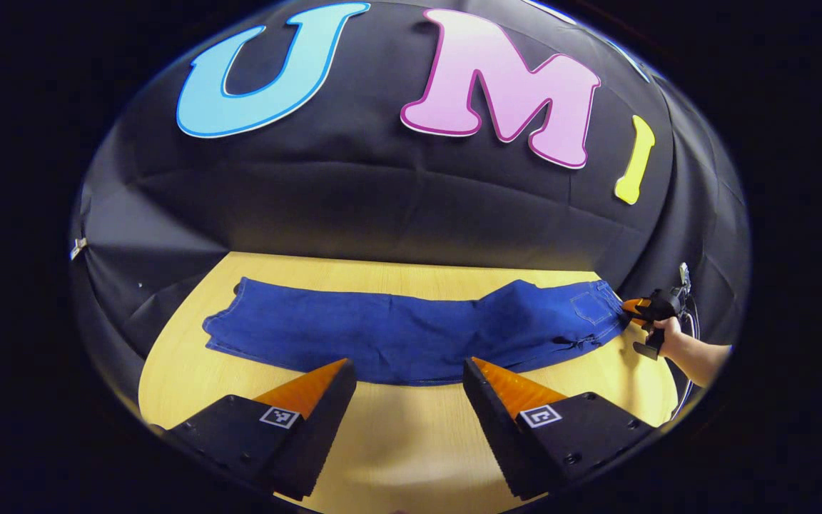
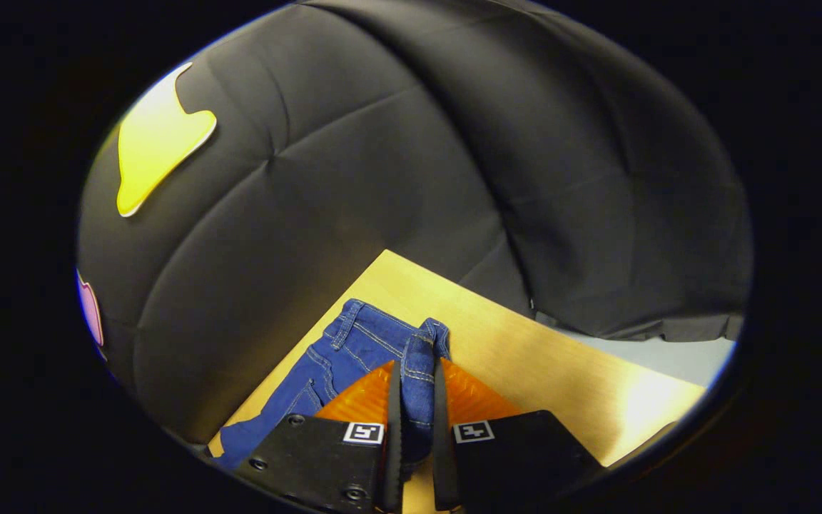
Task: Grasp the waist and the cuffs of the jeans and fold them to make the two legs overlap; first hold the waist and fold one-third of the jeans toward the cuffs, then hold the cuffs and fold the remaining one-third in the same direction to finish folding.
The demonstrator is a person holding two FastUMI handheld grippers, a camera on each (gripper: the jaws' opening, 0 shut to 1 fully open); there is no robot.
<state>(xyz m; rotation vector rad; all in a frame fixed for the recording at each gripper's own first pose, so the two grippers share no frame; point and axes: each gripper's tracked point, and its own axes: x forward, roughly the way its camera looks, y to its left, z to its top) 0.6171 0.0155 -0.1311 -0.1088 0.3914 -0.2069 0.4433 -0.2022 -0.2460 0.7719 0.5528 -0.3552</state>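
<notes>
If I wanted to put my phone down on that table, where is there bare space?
The widest bare patch of the table lies between the jeans and the near edge, around the open left gripper. A thinner strip runs between the jeans and the black cloth wall. It is crowded at the waist end, where the right gripper pinches the waistband; bare wood lies beyond it.

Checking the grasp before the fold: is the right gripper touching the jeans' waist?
Touching. In the right gripper view, the right gripper has both fingers pressed on a pinched fold of the jeans at the waist.
</notes>
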